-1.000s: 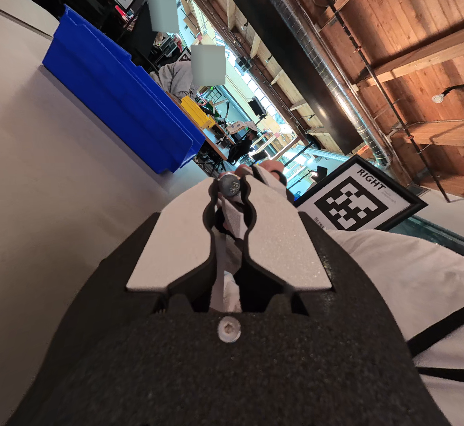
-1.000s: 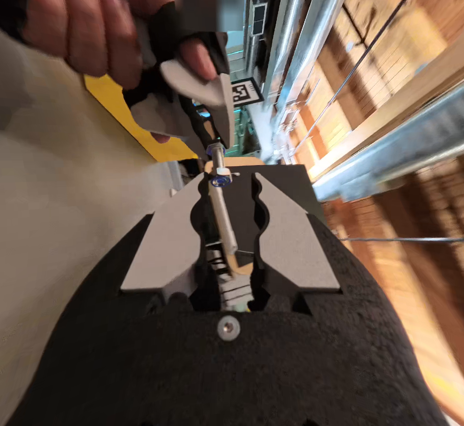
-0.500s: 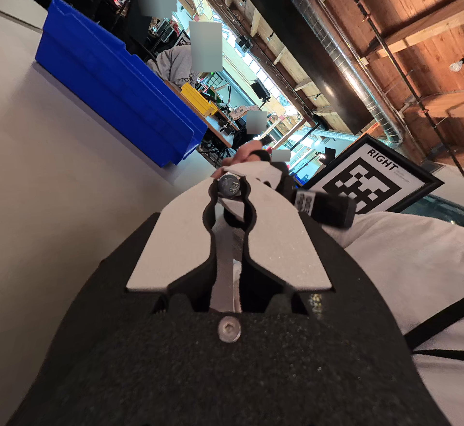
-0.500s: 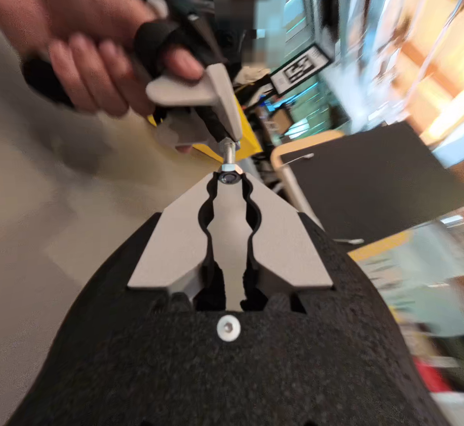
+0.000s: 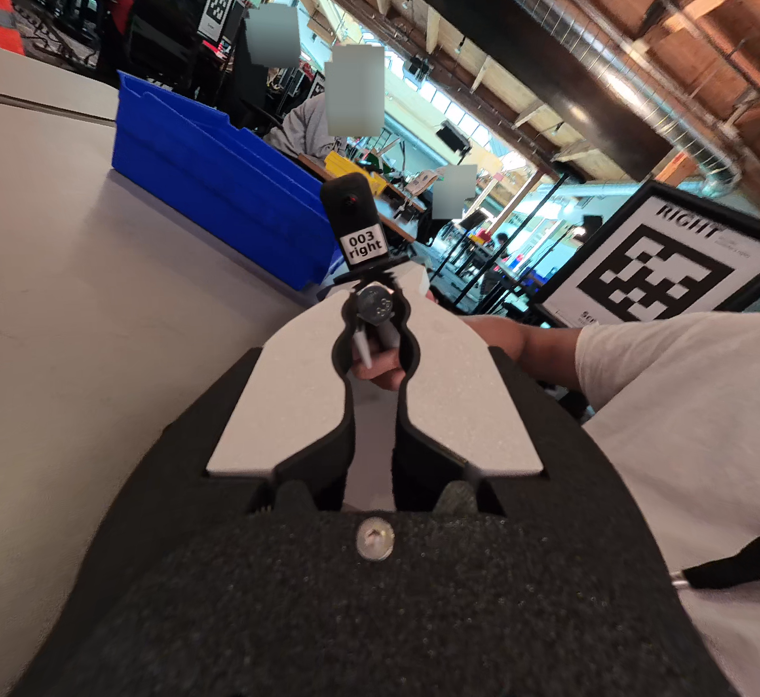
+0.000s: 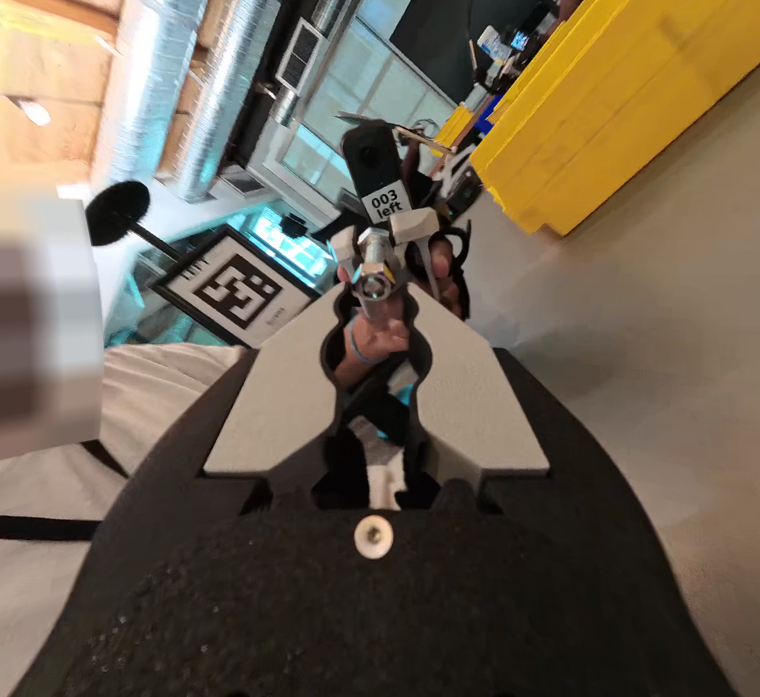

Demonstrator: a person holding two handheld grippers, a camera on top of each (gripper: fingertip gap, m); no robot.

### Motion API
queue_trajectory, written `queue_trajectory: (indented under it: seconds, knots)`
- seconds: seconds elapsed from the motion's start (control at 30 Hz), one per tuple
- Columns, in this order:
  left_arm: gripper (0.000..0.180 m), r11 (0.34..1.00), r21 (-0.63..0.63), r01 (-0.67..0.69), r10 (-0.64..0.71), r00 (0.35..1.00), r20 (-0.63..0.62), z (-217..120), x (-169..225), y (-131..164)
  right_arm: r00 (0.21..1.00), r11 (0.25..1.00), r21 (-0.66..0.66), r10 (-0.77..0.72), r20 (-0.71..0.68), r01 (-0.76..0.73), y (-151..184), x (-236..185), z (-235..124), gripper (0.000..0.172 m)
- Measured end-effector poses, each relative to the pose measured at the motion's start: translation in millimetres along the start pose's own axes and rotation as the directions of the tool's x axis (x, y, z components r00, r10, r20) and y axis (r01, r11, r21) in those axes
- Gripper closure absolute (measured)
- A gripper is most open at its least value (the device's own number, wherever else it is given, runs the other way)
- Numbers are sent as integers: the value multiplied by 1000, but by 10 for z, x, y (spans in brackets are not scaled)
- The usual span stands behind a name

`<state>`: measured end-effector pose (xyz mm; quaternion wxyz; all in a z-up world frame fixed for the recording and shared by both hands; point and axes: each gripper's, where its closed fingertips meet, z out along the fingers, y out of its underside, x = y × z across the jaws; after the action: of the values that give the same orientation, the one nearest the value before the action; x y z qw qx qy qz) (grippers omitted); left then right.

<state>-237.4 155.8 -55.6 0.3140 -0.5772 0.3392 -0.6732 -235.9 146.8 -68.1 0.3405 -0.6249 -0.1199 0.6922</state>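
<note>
Blue bin point(image 5: 214, 180) beyond the left jaws, yellow bin point(image 6: 608, 110) beyond the right. Left gripper point(image 5: 375, 305) clamps the bolt point(image 5: 374, 304) head; right gripper point(image 6: 372, 291) grips its nut point(image 6: 371, 284).

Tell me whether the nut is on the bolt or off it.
On. In the right wrist view the hex nut sits threaded on the bolt, whose head end is clamped in the left gripper; the right gripper grips the nut.
</note>
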Motion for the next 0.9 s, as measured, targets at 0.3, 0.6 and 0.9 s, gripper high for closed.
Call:
queue_trajectory:
  seconds: [0.3, 0.6, 0.9]
  knots:
    - [164, 995, 61, 76, -74, 996, -40, -77, 11, -133, 217, 354, -530, -928, -304, 771, -7, 345, -233, 130]
    - [164, 989, 21, 144, -142, 987, -70, -24, 8, -37, -723, -513, -658, -687, -69, 551, 14, -148, -101, 138]
    - [164, 989, -30, 146, -149, 983, -112, 51, 111, 67, -829, -607, -692, -558, 21, 391, -16, -105, -80, 154]
